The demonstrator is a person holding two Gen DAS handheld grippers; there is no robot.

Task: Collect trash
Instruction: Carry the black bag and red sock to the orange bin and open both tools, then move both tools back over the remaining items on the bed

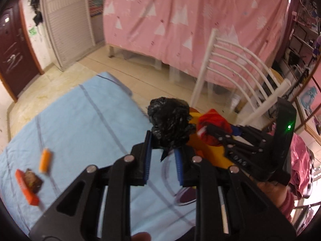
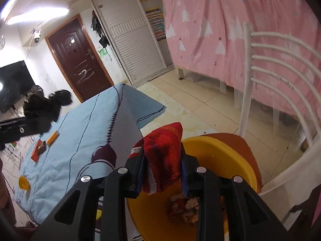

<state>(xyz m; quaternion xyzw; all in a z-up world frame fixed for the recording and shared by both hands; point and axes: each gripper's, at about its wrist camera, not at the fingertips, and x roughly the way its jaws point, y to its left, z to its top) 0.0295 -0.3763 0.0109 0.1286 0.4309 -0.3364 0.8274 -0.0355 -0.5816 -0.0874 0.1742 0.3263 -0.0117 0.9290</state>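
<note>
Black crumpled plastic, a bag [image 1: 170, 124], sits pinched between the blue pads of the left gripper [image 1: 163, 158]; the jaws are drawn close and clamp its lower tail, while the bulk of the bag bulges out above and ahead of the fingertips. Left of those jaws and well apart from them, on the pale blue bedspread [image 1: 84, 120], lie an orange wrapper [image 1: 45, 160] and, nearer the left edge, a flat orange packet [image 1: 27, 188] with a dark brown scrap [image 1: 33, 180] resting on it. Right of the left jaws, just past the bag, the right gripper [image 1: 202, 134] shows from the side with a red cloth-like piece [image 1: 212, 120] at its tips, over a yellow basin [image 1: 208, 150].

From the right wrist view, the same bag [image 2: 48, 104] hangs far to the left of the right jaws, above the bedspread [image 2: 84, 124], with the wrapper [image 2: 52, 138] and packet [image 2: 37, 150] below it. The red knitted piece [image 2: 162, 156] stands between the pads of the right gripper [image 2: 163, 172]. These jaws stand a little apart, and the piece fills the gap and touches both pads, its upper half rising above the fingertips and its white-edged hem hanging below them. Directly under and to the right of these jaws lies the basin [image 2: 216, 152], with crumpled paper trash [image 2: 186, 210] at its bottom just below the right finger. The basin rests on the brown seat of a white chair [image 2: 248, 80], whose slatted back stands to the right of the jaws.
</note>
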